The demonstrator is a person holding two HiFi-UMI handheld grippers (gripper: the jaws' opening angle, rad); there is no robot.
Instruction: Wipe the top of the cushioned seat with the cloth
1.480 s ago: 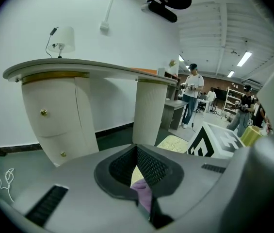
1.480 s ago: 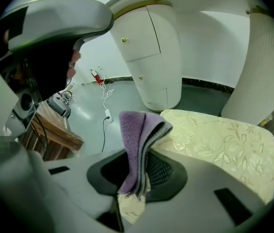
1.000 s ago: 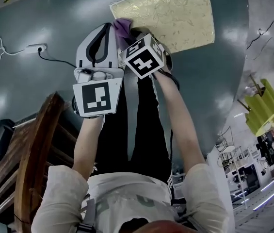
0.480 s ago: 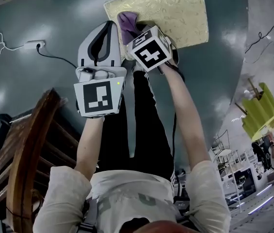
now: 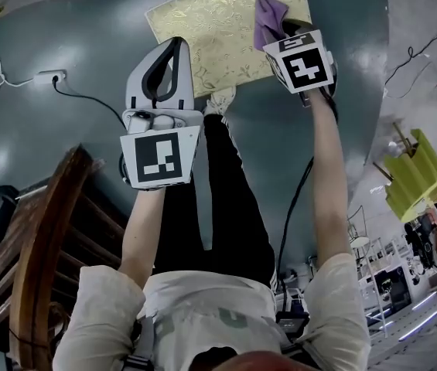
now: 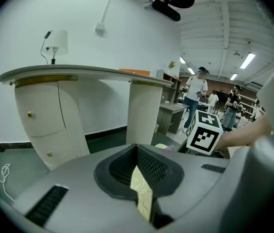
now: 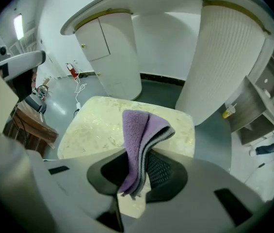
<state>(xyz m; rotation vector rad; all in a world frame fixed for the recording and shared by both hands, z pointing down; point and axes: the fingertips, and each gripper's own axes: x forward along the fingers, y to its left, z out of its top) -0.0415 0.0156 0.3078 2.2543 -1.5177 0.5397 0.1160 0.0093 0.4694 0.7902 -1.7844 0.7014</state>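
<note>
No text, labels or numbers can be read anywhere.

Glossy dark grey floor (image 5: 63, 153) — white power strip (image 5: 49, 76) lying on it, brown wooden chair (image 5: 44, 246) nearby, curved white counter (image 6: 78, 74) beyond.

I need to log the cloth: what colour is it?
Purple, with a grey layer at its folded edge; the cloth shows best in the right gripper view.

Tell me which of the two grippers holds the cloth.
The right gripper: its jaws pinch the folded purple cloth over the pale gold patterned cushioned seat. The left gripper instead clamps that seat's edge.
</note>
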